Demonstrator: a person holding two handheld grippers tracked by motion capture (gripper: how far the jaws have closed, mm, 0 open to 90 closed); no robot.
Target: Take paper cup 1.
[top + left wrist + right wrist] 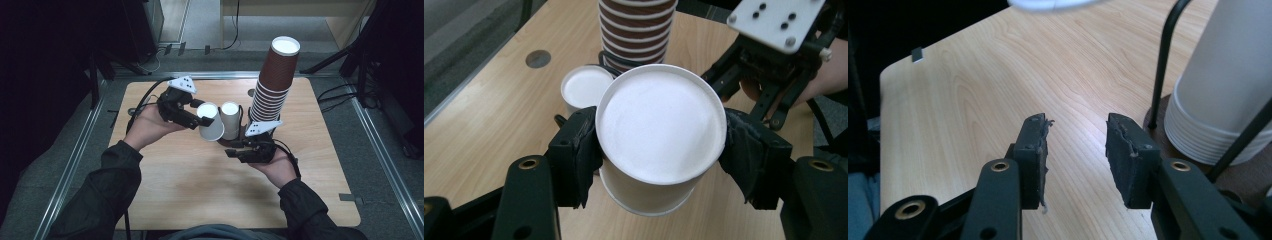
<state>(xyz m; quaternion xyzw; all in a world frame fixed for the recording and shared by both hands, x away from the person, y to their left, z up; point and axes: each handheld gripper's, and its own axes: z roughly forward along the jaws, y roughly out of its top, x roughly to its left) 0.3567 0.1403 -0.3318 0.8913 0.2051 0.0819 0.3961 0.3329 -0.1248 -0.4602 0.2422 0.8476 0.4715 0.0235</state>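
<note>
Cups dominate the wooden table (pixel 200 190): a tall brown stack (pixel 274 82) serves as landmark, with a shorter white stack (pixel 230 120) just beside it. Beside that again, the left gripper (pixel 197 118) pinches a single white cup (pixel 210 122) across its upper wall, upside down and tilted. Light, thin paper likely crushes easily, so a gentle hold near the stiffer base seems wise; the right gripper (pixel 235 148), below the brown stack, has its fingers (pixel 1034 150) spread and empty.

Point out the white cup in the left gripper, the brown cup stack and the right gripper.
white cup (pixel 659 125), left gripper view, its base.
brown cup stack (pixel 272 90), high view, its side.
right gripper (pixel 1075 137), right gripper view, between its fingertips.
</note>
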